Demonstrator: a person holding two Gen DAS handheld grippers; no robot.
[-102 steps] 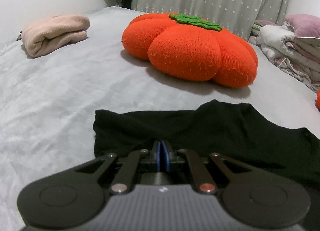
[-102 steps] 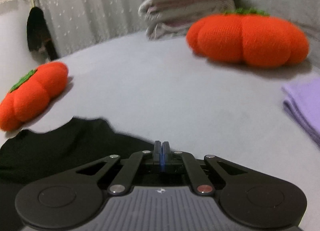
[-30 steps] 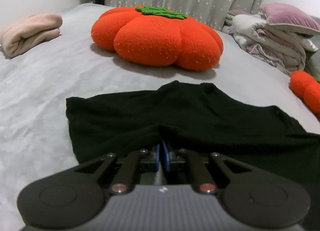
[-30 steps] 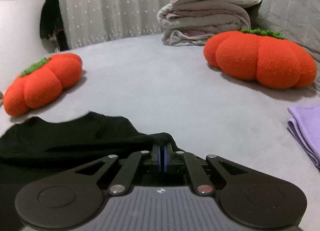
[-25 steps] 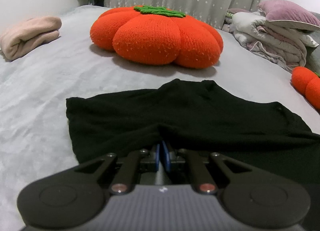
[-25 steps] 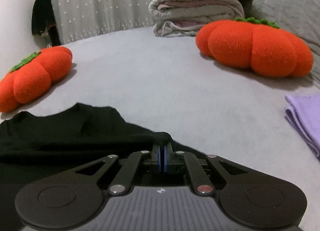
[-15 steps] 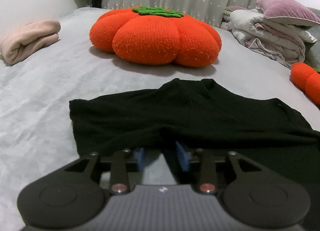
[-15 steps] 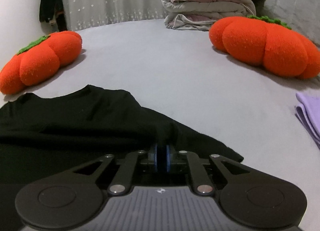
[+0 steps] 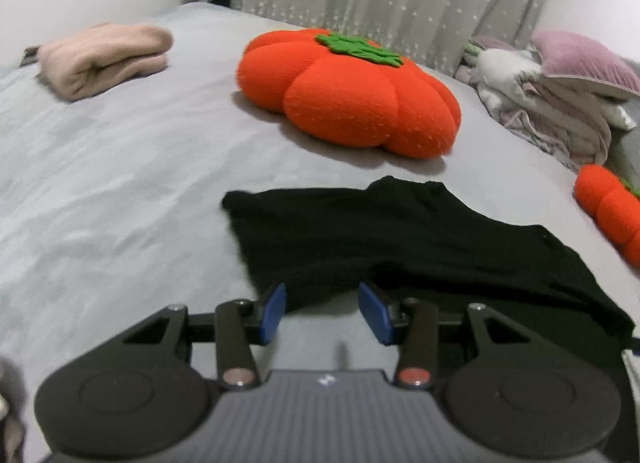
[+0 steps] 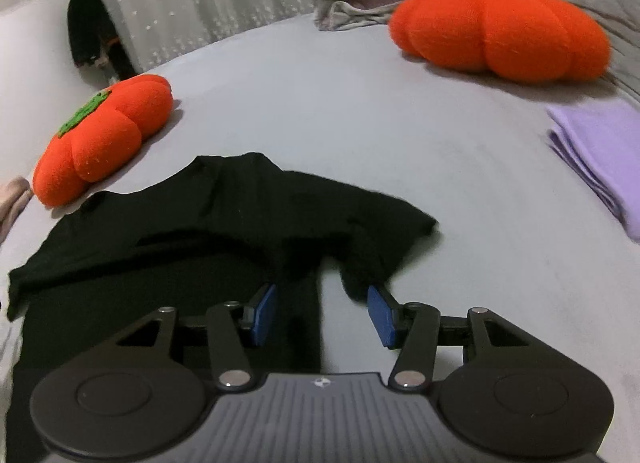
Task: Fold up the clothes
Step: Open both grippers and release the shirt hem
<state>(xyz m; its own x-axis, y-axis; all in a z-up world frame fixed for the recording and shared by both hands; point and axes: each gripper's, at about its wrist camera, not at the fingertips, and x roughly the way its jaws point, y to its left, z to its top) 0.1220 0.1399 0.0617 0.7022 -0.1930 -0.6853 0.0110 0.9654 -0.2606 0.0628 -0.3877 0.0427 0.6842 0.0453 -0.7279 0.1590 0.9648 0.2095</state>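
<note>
Both sets of fingers have just been opening: the left gripper (image 9: 322, 313) and right gripper (image 10: 322, 315) stand apart, holding nothing, at the near edge of the black T-shirt (image 9: 400, 239) on the bed (image 9: 120, 183). Smooth that fold before regrasping. The pumpkin cushion (image 9: 348, 91) beyond the shirt crowds any forward fold.

Dim, soft indoor light — fisheye-bent edges, slight motion blur throughout.

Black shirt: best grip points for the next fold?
Judging by how the black shirt lies flat on the bed, pinch its outer sleeve corners from the sides, low. Both the left gripper and right gripper have just been opening, nothing clamped.
</note>
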